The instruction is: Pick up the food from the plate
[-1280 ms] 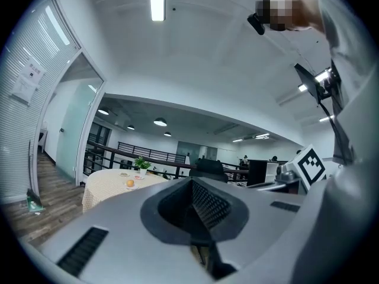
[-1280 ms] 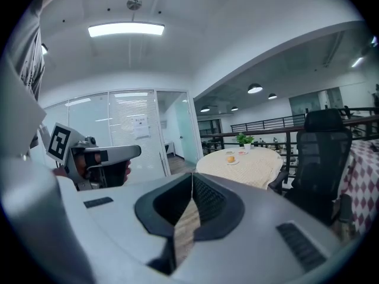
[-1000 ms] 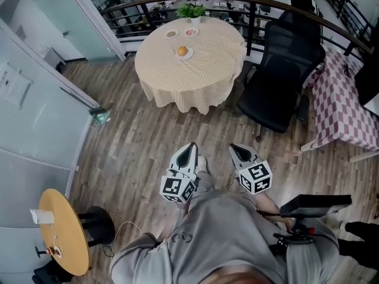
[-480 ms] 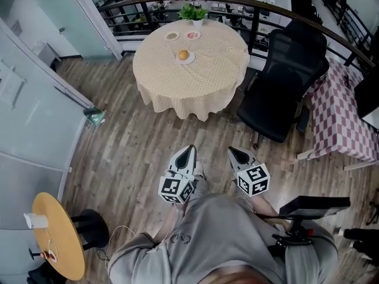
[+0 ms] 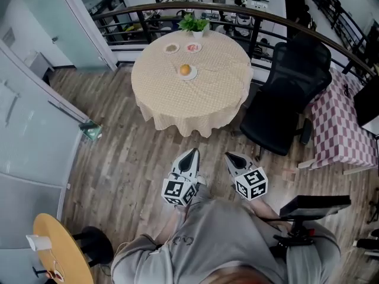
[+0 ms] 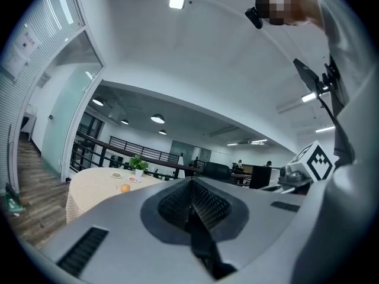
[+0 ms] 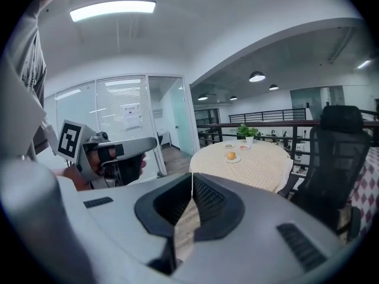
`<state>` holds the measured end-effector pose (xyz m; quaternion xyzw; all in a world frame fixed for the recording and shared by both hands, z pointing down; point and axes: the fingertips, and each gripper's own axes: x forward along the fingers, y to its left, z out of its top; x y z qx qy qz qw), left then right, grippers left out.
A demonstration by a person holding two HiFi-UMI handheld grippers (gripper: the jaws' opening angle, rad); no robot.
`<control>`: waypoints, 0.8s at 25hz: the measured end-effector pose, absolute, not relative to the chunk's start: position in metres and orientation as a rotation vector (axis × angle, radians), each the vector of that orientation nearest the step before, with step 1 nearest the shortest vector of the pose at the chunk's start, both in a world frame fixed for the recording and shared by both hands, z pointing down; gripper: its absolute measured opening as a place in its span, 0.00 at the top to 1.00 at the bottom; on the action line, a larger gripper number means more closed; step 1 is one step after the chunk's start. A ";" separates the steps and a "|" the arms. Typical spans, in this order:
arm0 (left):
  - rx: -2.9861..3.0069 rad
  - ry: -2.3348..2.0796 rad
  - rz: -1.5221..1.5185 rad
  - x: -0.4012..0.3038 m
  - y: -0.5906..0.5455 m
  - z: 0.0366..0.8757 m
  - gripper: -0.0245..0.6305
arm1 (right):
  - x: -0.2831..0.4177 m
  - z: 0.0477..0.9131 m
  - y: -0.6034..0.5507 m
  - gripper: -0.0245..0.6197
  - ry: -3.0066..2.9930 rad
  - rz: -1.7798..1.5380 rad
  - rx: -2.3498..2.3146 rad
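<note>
An orange piece of food (image 5: 185, 70) lies on a white plate (image 5: 190, 75) on the round table with a beige cloth (image 5: 195, 102), far ahead of me. Two small dishes (image 5: 172, 48) and a potted plant (image 5: 193, 23) stand behind it. My left gripper (image 5: 190, 154) and right gripper (image 5: 228, 156) are held side by side near my waist, over the wooden floor and well short of the table. Both are shut and empty. The left gripper view shows closed jaws (image 6: 190, 185) with the food (image 6: 124, 188) small in the distance. In the right gripper view the jaws (image 7: 192, 179) meet, with the food (image 7: 231, 155) beyond.
A black office chair (image 5: 284, 99) stands right of the table, and a checked-cloth table (image 5: 343, 123) is further right. A railing (image 5: 237, 10) runs behind the table, and glass walls (image 5: 35, 99) line the left. A small wooden round table (image 5: 59, 247) is at the lower left.
The round table has slid down and grown slightly in the head view as I move toward it. Both grippers stay shut in the same place by my body.
</note>
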<state>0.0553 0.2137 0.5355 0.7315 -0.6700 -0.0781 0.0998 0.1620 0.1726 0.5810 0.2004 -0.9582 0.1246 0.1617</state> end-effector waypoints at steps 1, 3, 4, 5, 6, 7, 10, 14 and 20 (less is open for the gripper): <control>2.178 -1.973 -0.234 0.046 0.206 0.533 0.95 | 0.153 0.579 0.168 0.94 -2.729 0.350 0.576; 2.202 -1.959 -0.237 0.028 0.192 0.531 0.95 | 0.134 0.573 0.159 0.94 -2.722 0.335 0.578; 2.211 -1.950 -0.236 0.019 0.186 0.530 0.95 | 0.126 0.569 0.156 0.94 -2.721 0.325 0.579; 2.217 -1.942 -0.235 0.010 0.180 0.530 0.95 | 0.118 0.566 0.153 0.94 -2.721 0.314 0.582; 2.224 -1.932 -0.232 0.002 0.175 0.531 0.95 | 0.112 0.563 0.150 0.94 -2.719 0.304 0.586; 2.231 -1.921 -0.231 -0.004 0.168 0.533 0.95 | 0.106 0.562 0.146 0.94 -2.714 0.294 0.593; 2.262 -1.890 -0.232 -0.018 0.150 0.536 0.95 | 0.097 0.564 0.131 0.94 -2.690 0.277 0.625; 2.270 -1.863 -0.245 -0.036 0.137 0.543 0.95 | 0.086 0.574 0.112 0.94 -2.652 0.283 0.686; 2.259 -1.822 -0.238 -0.061 0.127 0.554 0.95 | 0.065 0.582 0.099 0.94 -2.637 0.289 0.743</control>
